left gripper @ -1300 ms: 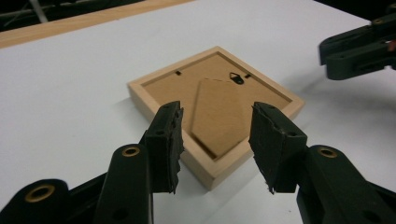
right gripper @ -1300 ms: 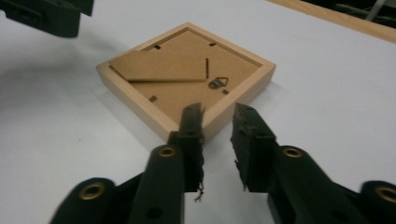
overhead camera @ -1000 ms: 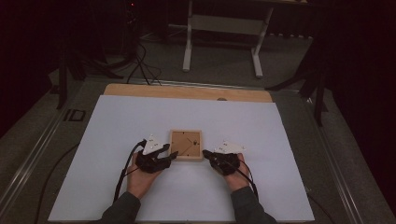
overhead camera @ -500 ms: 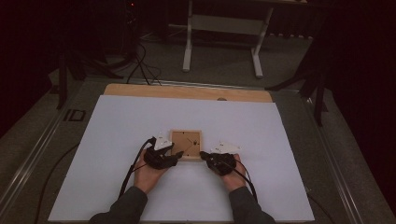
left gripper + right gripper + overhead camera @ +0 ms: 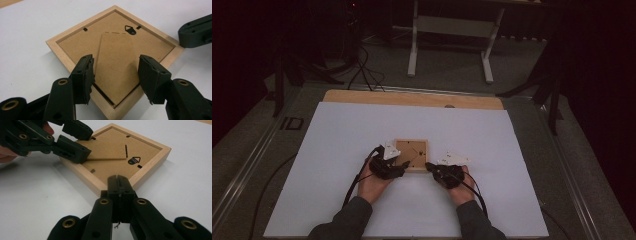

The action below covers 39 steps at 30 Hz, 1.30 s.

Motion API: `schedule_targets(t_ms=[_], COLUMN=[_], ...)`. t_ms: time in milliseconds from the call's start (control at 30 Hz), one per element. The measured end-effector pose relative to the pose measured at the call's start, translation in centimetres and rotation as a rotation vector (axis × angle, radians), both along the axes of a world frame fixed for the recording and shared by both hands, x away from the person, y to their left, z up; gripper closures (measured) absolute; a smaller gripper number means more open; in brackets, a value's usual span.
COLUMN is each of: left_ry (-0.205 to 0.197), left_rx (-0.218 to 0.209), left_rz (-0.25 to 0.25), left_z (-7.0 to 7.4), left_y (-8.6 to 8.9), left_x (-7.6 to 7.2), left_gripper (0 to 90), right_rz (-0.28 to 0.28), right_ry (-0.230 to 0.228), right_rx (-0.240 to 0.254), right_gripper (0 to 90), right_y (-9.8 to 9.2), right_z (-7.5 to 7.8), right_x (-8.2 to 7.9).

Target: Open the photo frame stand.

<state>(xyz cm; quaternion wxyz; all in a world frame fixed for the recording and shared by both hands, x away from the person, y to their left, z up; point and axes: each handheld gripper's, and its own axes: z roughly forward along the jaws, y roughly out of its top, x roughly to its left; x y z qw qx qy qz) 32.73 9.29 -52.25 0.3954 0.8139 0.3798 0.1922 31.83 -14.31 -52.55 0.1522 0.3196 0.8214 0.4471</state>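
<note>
Lying face down, the light, stiff picture frame (image 5: 113, 57) (glass likely fragile) suits edge grips; left gripper (image 5: 116, 77) jaws, just opening, straddle its 6 o'clock stand flap (image 5: 115, 67), right gripper (image 5: 119, 185) closed against the rim.

I am looking at a pale, light-oak picture frame (image 5: 60, 53) whose backing board (image 5: 75, 42) is showing plain mid-brown, with a fold-out stand (image 5: 116, 65) in the same brown cardboard tone. A small black triangular hanger (image 5: 130, 29) and little black retaining tabs (image 5: 85, 29) are standing out against that brown. My left gripper (image 5: 115, 75) is showing matte black jaws with brass-coloured rivets, and my right gripper (image 5: 119, 185) is showing the same black and brass. The table cover (image 5: 337, 145) is reading as plain white, the table edge (image 5: 412, 98) beyond it as light wood, and my sleeves (image 5: 343, 221) as dark grey.
</note>
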Motion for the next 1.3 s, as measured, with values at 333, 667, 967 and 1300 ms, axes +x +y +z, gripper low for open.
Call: schedule_targets(t_ms=[333, 667, 967, 1300], left_ry=[0.017, 0.021, 0.029, 0.021], left_rx=[0.025, -0.008, 0.048, 0.006], left_rz=[0.002, 0.027, 0.016, 0.021], left_z=[0.9, 1.4, 0.9, 2.2], left_y=[-0.4, -0.6, -0.2, -0.5], left_x=[0.1, 0.2, 0.0, 0.0], left_gripper=[50.6, 50.5, 43.0, 50.0], right_rz=[-0.003, 0.000, 0.001, 0.002], right_ry=[0.001, 0.003, 0.003, 0.004], right_rx=[0.001, 0.008, 0.008, 0.011], right_gripper=[89.7, 89.6, 89.6, 89.6], right_y=[0.0, 0.0, 0.0, -0.1], right_z=[0.0, 0.0, 0.0, -0.1], right_x=[-0.1, 0.0, 0.0, 0.0])
